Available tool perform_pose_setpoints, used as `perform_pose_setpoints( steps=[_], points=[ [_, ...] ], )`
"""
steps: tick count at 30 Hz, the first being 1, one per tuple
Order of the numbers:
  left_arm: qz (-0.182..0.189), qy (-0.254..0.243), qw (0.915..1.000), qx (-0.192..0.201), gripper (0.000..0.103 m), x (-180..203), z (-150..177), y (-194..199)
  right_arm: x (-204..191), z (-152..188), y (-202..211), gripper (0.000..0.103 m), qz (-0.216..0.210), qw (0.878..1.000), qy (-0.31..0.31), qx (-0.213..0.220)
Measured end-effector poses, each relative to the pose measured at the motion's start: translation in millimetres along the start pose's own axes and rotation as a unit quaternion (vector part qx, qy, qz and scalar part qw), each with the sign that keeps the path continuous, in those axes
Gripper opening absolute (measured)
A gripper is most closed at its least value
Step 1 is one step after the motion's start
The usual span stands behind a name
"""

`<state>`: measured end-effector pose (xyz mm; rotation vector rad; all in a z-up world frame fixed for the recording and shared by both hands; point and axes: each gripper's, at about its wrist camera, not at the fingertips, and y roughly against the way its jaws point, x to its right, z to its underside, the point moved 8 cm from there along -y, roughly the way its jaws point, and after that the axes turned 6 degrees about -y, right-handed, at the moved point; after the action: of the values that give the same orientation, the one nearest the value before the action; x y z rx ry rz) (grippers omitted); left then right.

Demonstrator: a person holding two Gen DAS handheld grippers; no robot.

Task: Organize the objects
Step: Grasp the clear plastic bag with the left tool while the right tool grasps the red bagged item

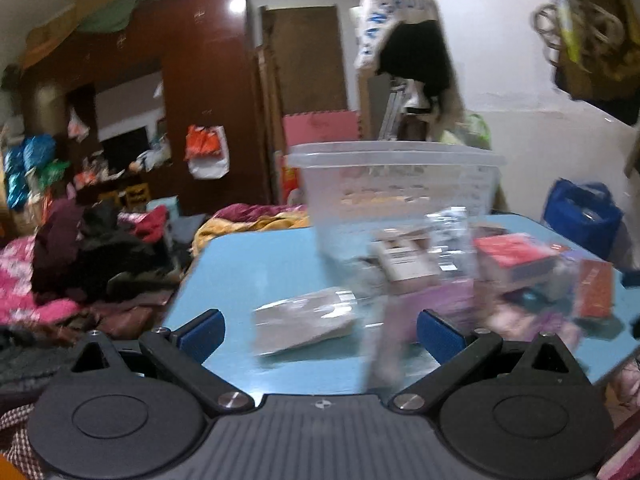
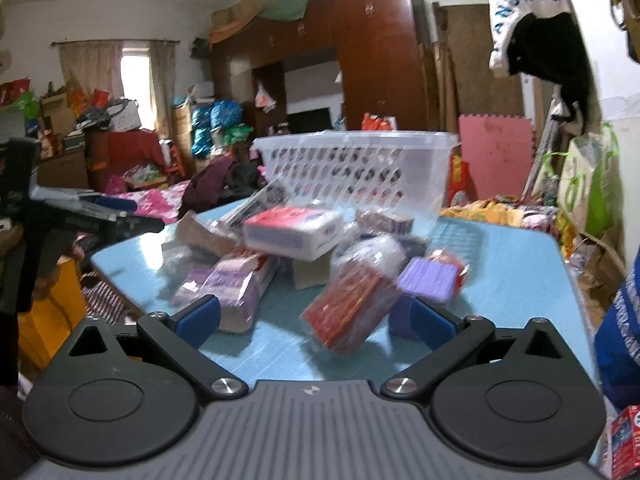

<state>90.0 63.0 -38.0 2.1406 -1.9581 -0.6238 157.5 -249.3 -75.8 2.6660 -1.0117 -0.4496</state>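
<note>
In the left wrist view the left claw (image 1: 318, 334) stands wide open with nothing between its blue pads, low over the near edge of the blue desk (image 1: 248, 264). Just ahead of it, at 12 o'clock, a blurred clear-wrapped grey packet (image 1: 304, 326) lies flat on the desk. Further out toward 1 o'clock sits a loose heap of packets, among them a red and white box (image 1: 516, 258), too smeared to sort out. Beyond the heap, at 12 o'clock, the white plastic basket (image 1: 396, 184) stands upright on the far part of the desk. In the right wrist view the right claw (image 2: 314, 320) is likewise spread wide and grips nothing. Between its pads, slightly toward 1 o'clock, a red packet in clear wrap (image 2: 352, 308) lies tilted on the desk. A purple and white packet (image 2: 232, 284) sits at 11 o'clock and a purple block (image 2: 430, 278) at 1 o'clock. Behind them a red and white tissue pack (image 2: 294, 232) tops the heap, with the basket at 12 o'clock at the desk's far side.
</note>
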Motion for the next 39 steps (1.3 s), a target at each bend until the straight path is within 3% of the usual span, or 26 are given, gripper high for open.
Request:
perform_pose_setpoints(
  steps=[3,11,17,22,25,29,39],
  points=[
    [0.001,0.008,0.9999,-0.012,0.096,-18,7,-11,-3,6,-4,0.103,-0.008,1.000,-0.003,-0.013],
    [0.041,0.015,0.9985,-0.034,0.090,-4,9,-57,-5,14,-12,0.099,-0.005,1.000,-0.006,-0.020],
    [0.037,0.053,0.9961,-0.060,0.088,-11,11,-74,-2,16,-18,0.099,0.022,1.000,-0.007,-0.013],
    [0.014,0.031,0.9973,-0.065,0.085,-5,12,-71,-1,14,-25,0.096,0.044,0.999,-0.005,-0.004],
    [0.012,0.038,0.9975,-0.059,0.084,-8,13,-68,3,12,-29,0.088,0.067,0.998,-0.010,0.007],
    [0.007,0.031,0.9987,-0.039,0.084,-6,10,-64,4,12,-27,0.061,0.079,0.997,-0.009,0.018],
    [0.004,0.036,0.9993,0.011,0.084,-5,2,-48,-2,-5,-12,0.055,0.076,0.996,0.001,0.052]
  ],
)
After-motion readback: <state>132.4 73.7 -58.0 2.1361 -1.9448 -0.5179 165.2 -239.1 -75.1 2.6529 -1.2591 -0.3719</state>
